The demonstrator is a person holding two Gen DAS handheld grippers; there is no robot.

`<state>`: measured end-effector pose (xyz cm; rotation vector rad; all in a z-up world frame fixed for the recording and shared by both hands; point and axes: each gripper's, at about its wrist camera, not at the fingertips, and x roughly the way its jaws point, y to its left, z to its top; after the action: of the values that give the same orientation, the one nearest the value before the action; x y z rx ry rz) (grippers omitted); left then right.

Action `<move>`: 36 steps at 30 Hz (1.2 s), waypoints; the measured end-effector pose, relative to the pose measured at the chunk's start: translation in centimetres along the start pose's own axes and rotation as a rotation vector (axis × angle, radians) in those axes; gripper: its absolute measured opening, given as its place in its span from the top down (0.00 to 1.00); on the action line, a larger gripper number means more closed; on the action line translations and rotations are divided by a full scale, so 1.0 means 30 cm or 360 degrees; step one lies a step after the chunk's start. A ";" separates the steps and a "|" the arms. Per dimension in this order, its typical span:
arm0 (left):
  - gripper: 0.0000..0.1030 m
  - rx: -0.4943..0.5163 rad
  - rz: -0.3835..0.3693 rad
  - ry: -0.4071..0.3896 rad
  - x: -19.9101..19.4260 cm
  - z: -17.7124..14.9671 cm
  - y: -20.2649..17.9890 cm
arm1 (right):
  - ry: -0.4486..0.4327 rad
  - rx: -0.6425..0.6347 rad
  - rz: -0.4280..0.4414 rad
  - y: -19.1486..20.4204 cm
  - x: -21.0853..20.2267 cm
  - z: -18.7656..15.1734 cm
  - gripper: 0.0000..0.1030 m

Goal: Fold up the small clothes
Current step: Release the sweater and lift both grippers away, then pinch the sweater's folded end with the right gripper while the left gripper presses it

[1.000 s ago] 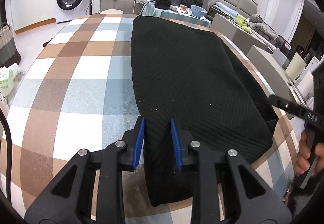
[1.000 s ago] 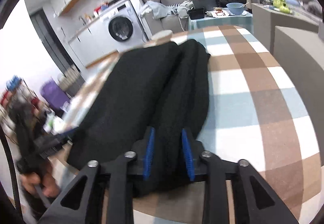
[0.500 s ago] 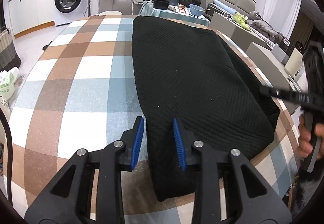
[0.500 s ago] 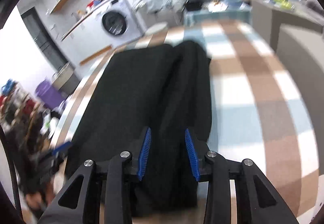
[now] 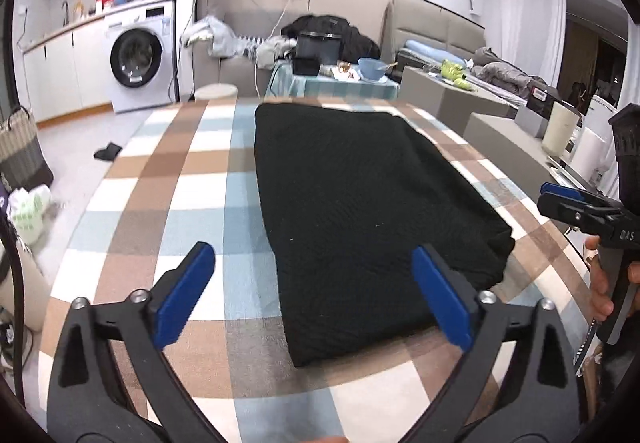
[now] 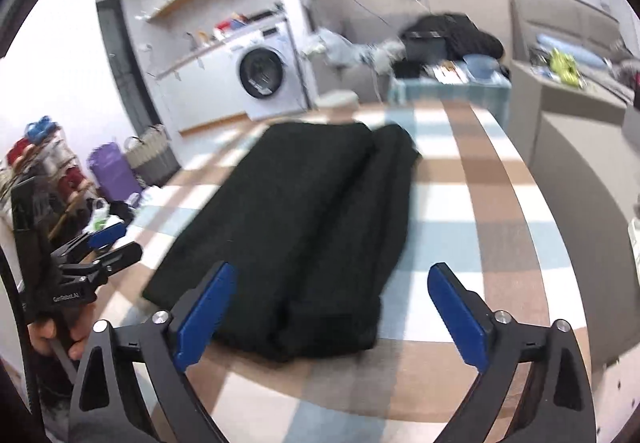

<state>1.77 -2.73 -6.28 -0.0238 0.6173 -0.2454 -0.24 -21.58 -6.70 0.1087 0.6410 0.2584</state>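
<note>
Left wrist view: the left gripper [image 5: 314,293] hangs above the near edge of the table [image 5: 168,179], angled down toward it. Its jaws have just been opening and now stand spread wide, w/ nothing pinched; the near end of the black garment [image 5: 360,203] shows in the gap but lies flat on the checked cloth below, clear of both blue pads [image 5: 188,287]. The garment sits as a long folded slab running away from the camera, roughly mid-table & a bit toward the right edge. At the far right the right gripper [image 5: 560,199] pokes in, a hand [image 5: 604,283] wrapped round its handle. My read: a fold has been laid down and let go, so the release step is what's in hand. Next move prob. calls for both tools to go back in at one short end, pinch it, and carry it over to halve the length.

Right wrist view: blurry, so fine detail is lost. The right gripper [image 6: 332,317] also hangs above the near table edge, tilted down, its jaws just been opening too, now fully apart & empty. The garment [image 6: 296,219] lies below and ahead, w/ a lengthwise crease where one layer laps onto the other; its near end rests close to the table edge. At the left the left gripper [image 6: 108,243] is seen side-on, held by a hand [image 6: 60,335], well off the cloth.
</note>
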 end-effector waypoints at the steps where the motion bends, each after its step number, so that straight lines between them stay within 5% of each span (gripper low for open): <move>1: 0.01 0.0006 0.0017 -0.0028 -0.019 -0.004 -0.010 | -0.0021 -0.0014 0.0008 0.011 -0.014 -0.004 0.00; 5: 0.01 0.0020 0.0028 -0.0069 -0.060 -0.021 -0.033 | -0.0134 -0.0050 0.0050 0.046 -0.048 -0.035 0.00; 23: 0.01 -0.0032 0.0010 -0.0155 -0.076 -0.130 -0.007 | -0.0230 0.0002 0.0217 0.042 -0.031 -0.148 0.00; 29: 0.01 -0.0025 0.0023 -0.0155 -0.071 -0.133 -0.007 | -0.0061 0.0058 0.0022 0.054 0.015 -0.107 0.00; 32: 0.01 -0.0020 0.0029 -0.0148 -0.067 -0.136 -0.006 | 0.0067 0.0113 0.0109 0.064 0.064 -0.076 0.01; 36: 0.01 -0.0022 0.0031 -0.0147 -0.064 -0.138 -0.004 | 0.0234 0.0132 0.0148 0.078 0.174 -0.048 0.28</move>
<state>-2.16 -2.18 -8.56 -0.0421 0.5268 -0.2203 2.44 -17.89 -10.44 0.2010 0.7940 0.3318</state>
